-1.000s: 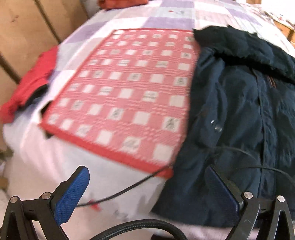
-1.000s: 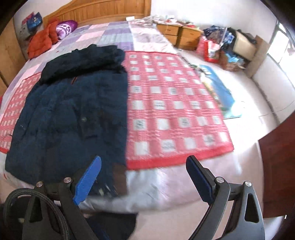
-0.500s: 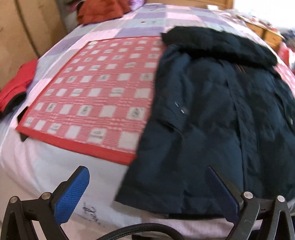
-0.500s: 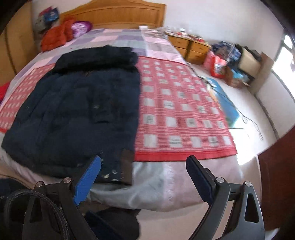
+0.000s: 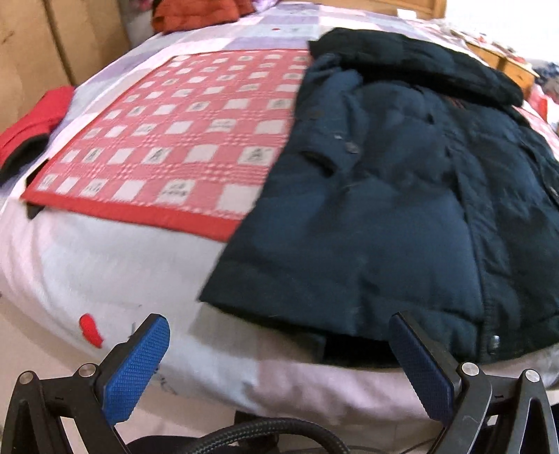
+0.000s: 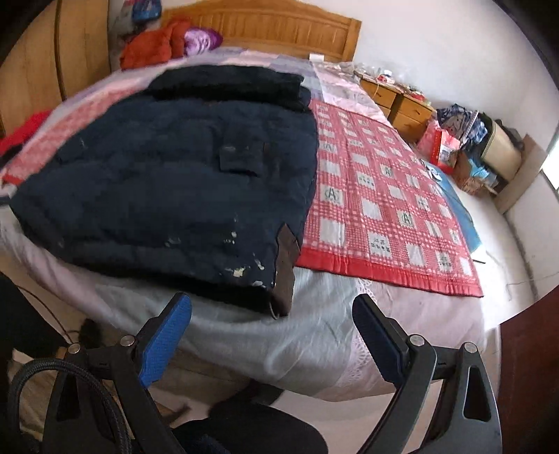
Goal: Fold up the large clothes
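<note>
A large dark navy padded jacket [image 5: 401, 195] lies flat on the bed, hood toward the headboard and hem at the near edge; it also shows in the right wrist view [image 6: 174, 181]. It rests partly on a red and white checked mat [image 5: 181, 139], which also shows in the right wrist view [image 6: 380, 209]. My left gripper [image 5: 276, 349] is open and empty, just below the jacket's left hem corner. My right gripper [image 6: 270, 328] is open and empty, just below the jacket's right hem corner with its brown lining flap [image 6: 286, 265].
The bed [image 6: 325, 345] has a pale sheet over its near edge. A red garment [image 5: 31, 122] lies at the bed's left side. Red clothes [image 6: 150, 45] sit by the wooden headboard [image 6: 265, 31]. Wooden nightstands [image 6: 398, 101] and bags [image 6: 464, 146] stand at the right.
Both grippers have dropped lower and moved in toward the bed's near edge. The jacket's hem now lies close above both sets of fingers. Both stay open.
</note>
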Motion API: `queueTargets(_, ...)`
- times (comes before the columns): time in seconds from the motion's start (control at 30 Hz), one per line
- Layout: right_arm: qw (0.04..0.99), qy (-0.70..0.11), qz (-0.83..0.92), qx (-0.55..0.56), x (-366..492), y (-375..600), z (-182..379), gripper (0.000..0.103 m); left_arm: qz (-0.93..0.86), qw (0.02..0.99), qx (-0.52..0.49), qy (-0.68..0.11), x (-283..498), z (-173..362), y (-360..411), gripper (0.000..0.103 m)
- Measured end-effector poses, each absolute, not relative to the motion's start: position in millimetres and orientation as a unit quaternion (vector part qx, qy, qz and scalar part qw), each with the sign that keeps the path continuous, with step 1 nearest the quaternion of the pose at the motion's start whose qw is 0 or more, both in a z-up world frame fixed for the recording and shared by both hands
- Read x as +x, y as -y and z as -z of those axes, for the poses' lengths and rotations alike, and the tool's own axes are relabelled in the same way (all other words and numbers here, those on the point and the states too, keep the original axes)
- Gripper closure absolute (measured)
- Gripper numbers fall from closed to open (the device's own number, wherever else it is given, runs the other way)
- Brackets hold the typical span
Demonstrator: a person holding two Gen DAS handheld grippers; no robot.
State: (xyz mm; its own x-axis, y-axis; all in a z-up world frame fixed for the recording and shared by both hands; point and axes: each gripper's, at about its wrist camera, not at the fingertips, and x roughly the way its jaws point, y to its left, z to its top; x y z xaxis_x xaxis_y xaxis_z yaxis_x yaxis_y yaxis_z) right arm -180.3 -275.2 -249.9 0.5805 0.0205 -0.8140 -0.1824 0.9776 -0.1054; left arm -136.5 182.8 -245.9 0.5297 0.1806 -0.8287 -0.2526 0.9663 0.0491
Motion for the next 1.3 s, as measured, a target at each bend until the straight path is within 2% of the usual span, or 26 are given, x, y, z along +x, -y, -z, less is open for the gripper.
queueTargets(0.1, 0.888, -0.448, -0.043, -0.095, -182.3, 282.3, 250.0, 0.007, -0.144, 0.873, -0.01, -0.465, -140.3, 249.3, -191.8, 0.0)
queueTargets(0.33, 0.888, -0.44, -0.014, -0.131, -188.6, 293.3, 252.1, 0.007, -0.162, 0.859, -0.067, -0.482, -140.0, 267.1, -241.6, 0.0)
queueTargets(0.67, 0.897, -0.428, 0.018, -0.109, -191.7, 300.7, 246.0, 0.007, -0.066, 0.854, -0.022, -0.515, -137.6, 283.3, -227.2, 0.001)
queueTargets(1.0, 0.898, -0.423, 0.018, -0.118, -190.0, 290.4, 241.5, 0.007, -0.025, 0.856, -0.14, -0.496, -113.2, 283.0, -232.2, 0.001)
queueTargets(1.1, 0.899, -0.423, 0.018, -0.116, -191.3, 290.8, 242.2, 0.007, -0.009, 0.861, -0.144, -0.488, -104.7, 277.8, -227.6, 0.001)
queueTargets(1.3, 0.896, -0.432, 0.015, -0.1, -189.5, 294.5, 247.7, 0.007, -0.011, 0.831, -0.179, -0.526, -79.2, 309.6, -230.0, 0.001)
